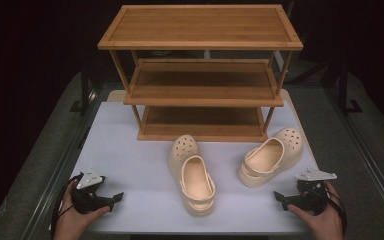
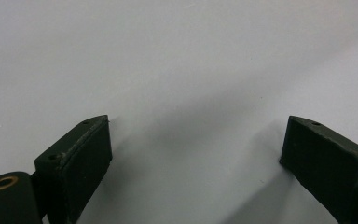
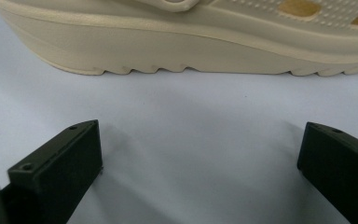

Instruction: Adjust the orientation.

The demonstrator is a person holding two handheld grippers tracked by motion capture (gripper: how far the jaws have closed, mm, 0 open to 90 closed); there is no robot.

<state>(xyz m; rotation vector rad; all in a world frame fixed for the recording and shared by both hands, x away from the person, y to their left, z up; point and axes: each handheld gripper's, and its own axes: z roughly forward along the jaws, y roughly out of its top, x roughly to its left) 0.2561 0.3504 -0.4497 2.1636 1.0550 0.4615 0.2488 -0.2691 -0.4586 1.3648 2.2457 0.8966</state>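
Observation:
Two cream clog shoes lie on the white table top (image 1: pixel 130 165). One clog (image 1: pixel 192 174) is in the middle, toe pointing away from me. The other clog (image 1: pixel 271 156) lies to the right, angled with its toe to the far right. A three-tier wooden shoe rack (image 1: pixel 200 75) stands behind them with bare shelves. My left gripper (image 1: pixel 116 198) rests low at the near left, open, with bare table (image 2: pixel 191 93) between its jaws (image 2: pixel 196 140). My right gripper (image 1: pixel 279 197) sits at the near right, open (image 3: pixel 200 149), facing the side sole of a clog (image 3: pixel 191 51) a short way ahead.
The table's near edge (image 1: pixel 195 233) runs just under both hands. Grey floor (image 1: pixel 35 150) and dark stand legs flank the table on either side. There is open table between the left gripper and the middle clog.

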